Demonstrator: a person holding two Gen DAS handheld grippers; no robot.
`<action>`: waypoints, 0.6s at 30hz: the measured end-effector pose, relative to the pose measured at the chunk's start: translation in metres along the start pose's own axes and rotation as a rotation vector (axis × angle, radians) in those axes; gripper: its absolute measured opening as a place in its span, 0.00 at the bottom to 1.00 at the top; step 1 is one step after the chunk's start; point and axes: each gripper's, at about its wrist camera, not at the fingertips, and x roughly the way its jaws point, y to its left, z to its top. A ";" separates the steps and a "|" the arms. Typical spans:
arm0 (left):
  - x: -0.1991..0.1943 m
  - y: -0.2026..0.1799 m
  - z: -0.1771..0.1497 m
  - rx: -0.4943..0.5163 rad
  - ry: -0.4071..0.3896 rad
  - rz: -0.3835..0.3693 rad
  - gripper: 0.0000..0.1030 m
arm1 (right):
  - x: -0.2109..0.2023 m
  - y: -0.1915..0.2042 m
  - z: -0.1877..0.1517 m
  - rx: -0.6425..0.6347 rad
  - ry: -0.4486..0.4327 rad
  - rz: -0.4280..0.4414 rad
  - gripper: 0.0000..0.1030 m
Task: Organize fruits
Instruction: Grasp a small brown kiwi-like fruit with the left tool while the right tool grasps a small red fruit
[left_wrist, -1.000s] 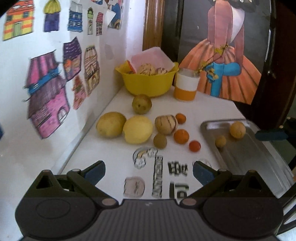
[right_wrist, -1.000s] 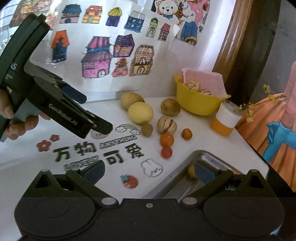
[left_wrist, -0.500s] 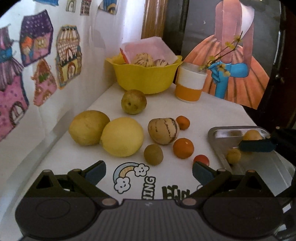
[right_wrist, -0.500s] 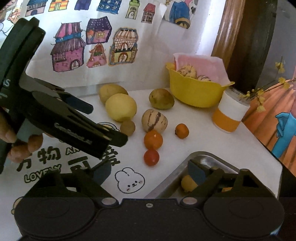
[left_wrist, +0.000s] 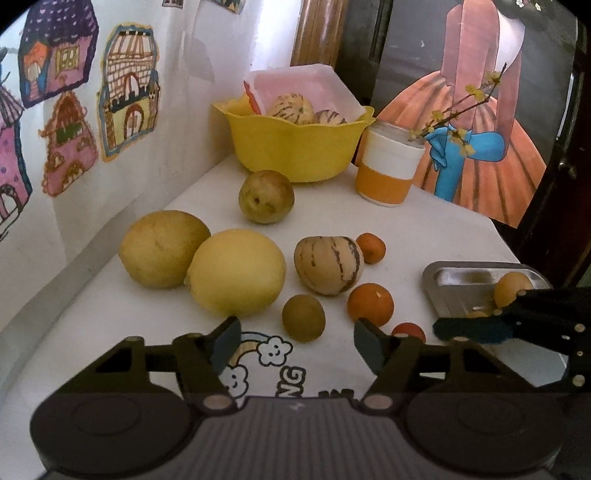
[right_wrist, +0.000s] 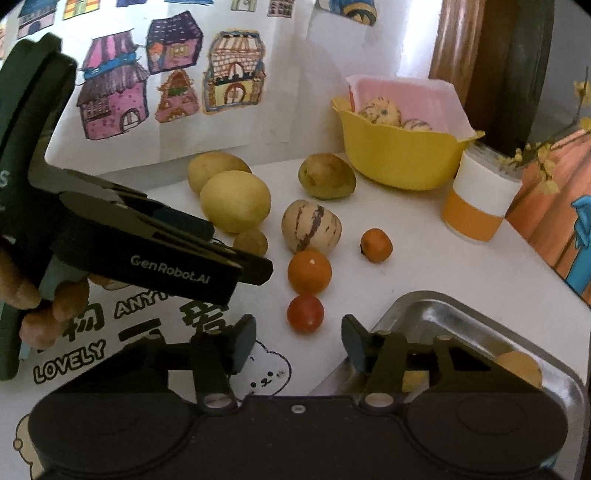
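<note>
Loose fruit lies on the white table. My left gripper (left_wrist: 297, 345) is open, and a small brown-green fruit (left_wrist: 303, 322) sits just ahead of its fingertips. Behind that are a big yellow fruit (left_wrist: 236, 273), a striped fruit (left_wrist: 328, 264) and an orange fruit (left_wrist: 370, 302). My right gripper (right_wrist: 298, 345) is open too, with a small red tomato (right_wrist: 305, 313) just in front of its gap. The metal tray (right_wrist: 436, 314) to its right holds a small yellow fruit (right_wrist: 519, 365), partly hidden by the fingers. The left gripper's body (right_wrist: 166, 254) crosses the right wrist view.
A yellow bowl (left_wrist: 295, 151) with striped fruit stands at the back, with a white and orange cup (left_wrist: 388, 173) beside it. A wall with house drawings runs along the left. A second yellow fruit (left_wrist: 162, 247), a green-brown fruit (left_wrist: 266, 195) and a small orange fruit (left_wrist: 371, 247) also lie on the table.
Both grippers have moved forward and lower toward the fruit. The left one now has the small brown-green fruit just ahead, the right one the red tomato. Both jaws have narrowed a little.
</note>
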 end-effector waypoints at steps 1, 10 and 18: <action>0.000 0.000 0.000 -0.001 0.000 0.000 0.65 | 0.001 0.000 0.000 0.005 0.002 0.002 0.47; 0.003 -0.005 0.002 0.003 0.005 -0.015 0.47 | 0.006 -0.002 0.002 0.027 0.000 0.012 0.38; 0.007 -0.008 0.003 0.007 0.004 0.007 0.28 | 0.007 -0.003 0.002 0.036 -0.006 0.002 0.25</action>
